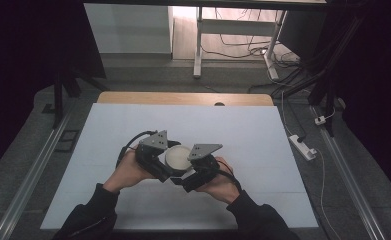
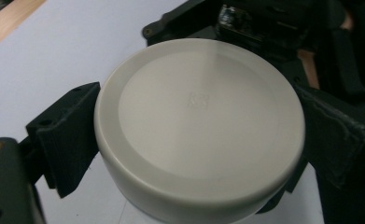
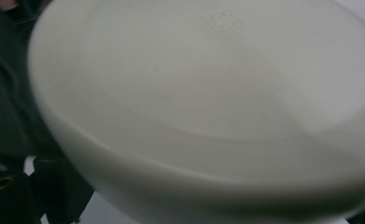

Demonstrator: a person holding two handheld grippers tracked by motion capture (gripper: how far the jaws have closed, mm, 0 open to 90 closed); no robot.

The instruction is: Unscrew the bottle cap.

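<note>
A white round jar lid (image 1: 179, 156) is held just above the white table sheet (image 1: 133, 125), between my two grippers. In the left gripper view the lid (image 2: 199, 121) faces the camera, and my left gripper (image 2: 199, 140) is shut on its rim, one finger (image 2: 68, 140) on each side. My left gripper (image 1: 169, 166) comes in from the left, my right gripper (image 1: 187, 174) from below right. In the right gripper view the lid (image 3: 208, 93) is very close and blurred. Dark jaw parts (image 3: 54, 191) press in under it, on the white body beneath.
The sheet covers a wooden table whose far edge (image 1: 183, 98) is bare. On the floor, a power strip (image 1: 303, 146) lies right of the table, and metal rails (image 1: 33, 170) run along both sides. Desk legs and cables (image 1: 243, 50) stand behind.
</note>
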